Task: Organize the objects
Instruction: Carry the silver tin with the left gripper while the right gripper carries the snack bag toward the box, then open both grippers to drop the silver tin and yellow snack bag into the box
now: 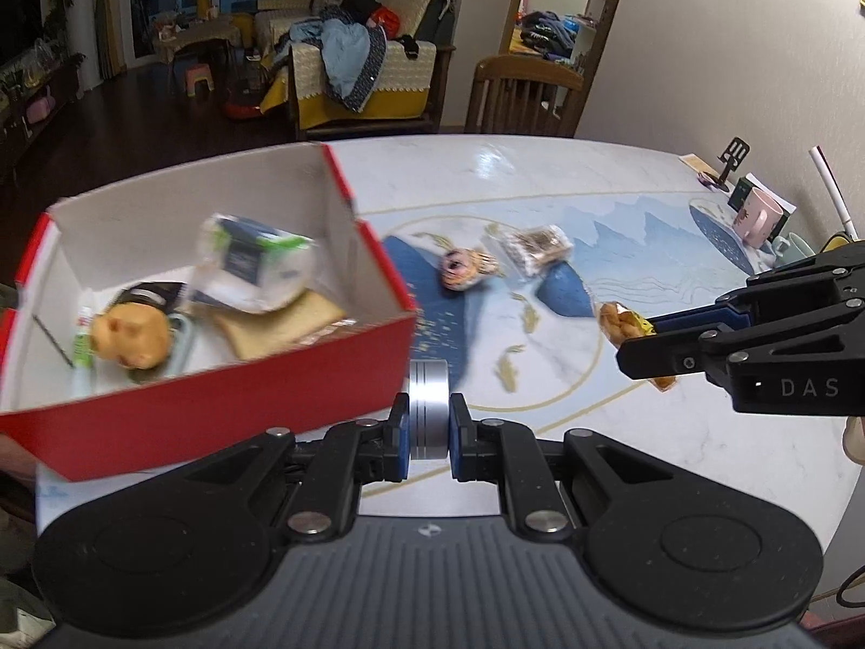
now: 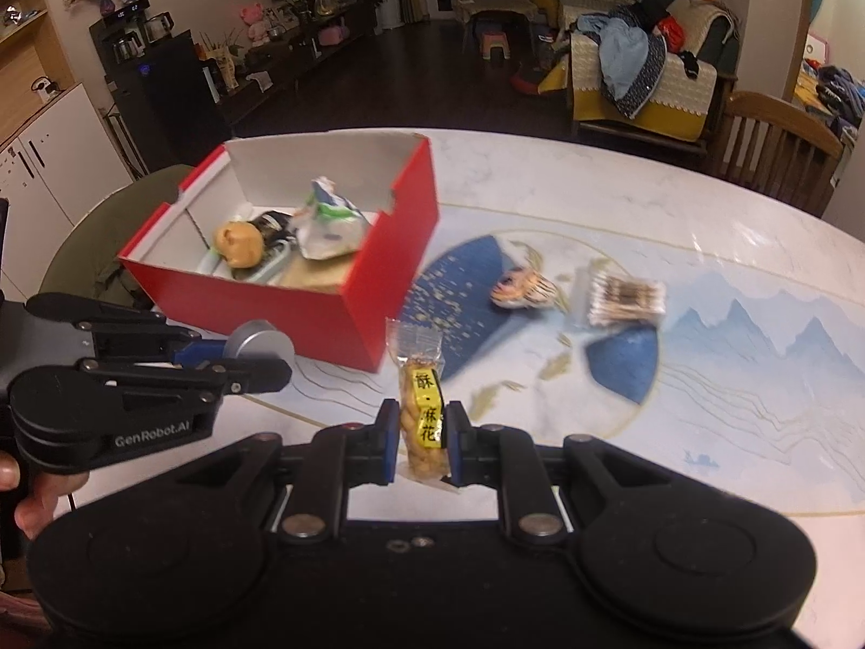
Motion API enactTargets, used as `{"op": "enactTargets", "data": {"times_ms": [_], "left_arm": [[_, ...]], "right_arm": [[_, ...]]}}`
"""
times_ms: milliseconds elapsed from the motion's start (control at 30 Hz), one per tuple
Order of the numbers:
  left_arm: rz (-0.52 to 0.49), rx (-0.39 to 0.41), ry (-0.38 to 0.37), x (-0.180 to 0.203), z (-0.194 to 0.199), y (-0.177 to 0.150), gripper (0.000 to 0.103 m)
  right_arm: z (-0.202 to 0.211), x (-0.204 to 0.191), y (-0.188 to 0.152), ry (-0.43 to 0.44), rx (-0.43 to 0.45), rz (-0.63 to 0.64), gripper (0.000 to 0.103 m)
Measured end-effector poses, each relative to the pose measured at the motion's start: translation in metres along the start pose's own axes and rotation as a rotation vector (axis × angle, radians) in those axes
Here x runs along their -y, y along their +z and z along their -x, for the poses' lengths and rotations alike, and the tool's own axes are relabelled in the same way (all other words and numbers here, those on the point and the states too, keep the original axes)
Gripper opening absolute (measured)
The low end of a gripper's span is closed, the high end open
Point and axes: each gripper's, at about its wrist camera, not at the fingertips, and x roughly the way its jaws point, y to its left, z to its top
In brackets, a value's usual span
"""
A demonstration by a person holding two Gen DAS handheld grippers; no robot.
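Observation:
A red box [image 1: 205, 405] [image 2: 346, 292] stands on the table's left and holds several items, among them a bun-like toy [image 1: 130, 335] and a white-green packet [image 1: 254, 265]. My left gripper [image 1: 428, 422] is shut on a silver metal disc [image 1: 428, 411], just right of the box's near corner; it also shows in the right wrist view [image 2: 259, 349]. My right gripper [image 2: 423, 441] is shut on a clear snack packet with a yellow label [image 2: 424, 416] [image 1: 621, 322], held above the table. A striped round toy [image 1: 465, 267] [image 2: 521, 286] and a clear packet of brown snacks [image 1: 535, 246] [image 2: 624, 297] lie on the table.
A pink mug [image 1: 757, 213], a green cup [image 1: 794, 251] and a black phone stand [image 1: 730, 162] sit at the table's far right by the wall. A wooden chair [image 1: 521, 97] stands behind the table. The tabletop [image 2: 703, 216] is white with blue patterns.

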Motion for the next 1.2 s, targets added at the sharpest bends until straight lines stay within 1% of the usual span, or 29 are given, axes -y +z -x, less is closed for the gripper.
{"op": "enactTargets", "data": {"times_ms": [333, 567, 733, 933, 1100, 1200], "left_arm": [[0.011, 0.041, 0.067, -0.068, 0.032, 0.003, 0.013], [0.04, 0.053, 0.124, -0.116, 0.039, 0.013, 0.013], [0.048, 0.049, 0.159, -0.144, 0.031, 0.022, 0.013], [0.064, 0.05, 0.172, -0.171, 0.019, 0.042, 0.013], [0.067, 0.038, 0.178, -0.186, -0.003, 0.062, 0.013], [0.045, 0.02, 0.185, -0.19, -0.019, 0.07, 0.013]], "right_arm": [[-0.01, -0.048, 0.032, 0.005, 0.029, 0.046, 0.017], [-0.03, -0.079, 0.061, 0.011, 0.038, 0.082, 0.017], [-0.05, -0.094, 0.084, 0.013, 0.034, 0.085, 0.017], [-0.077, -0.105, 0.105, 0.008, 0.019, 0.108, 0.017], [-0.105, -0.111, 0.115, 0.015, -0.025, 0.129, 0.017], [-0.121, -0.114, 0.117, 0.014, -0.051, 0.134, 0.017]]}}
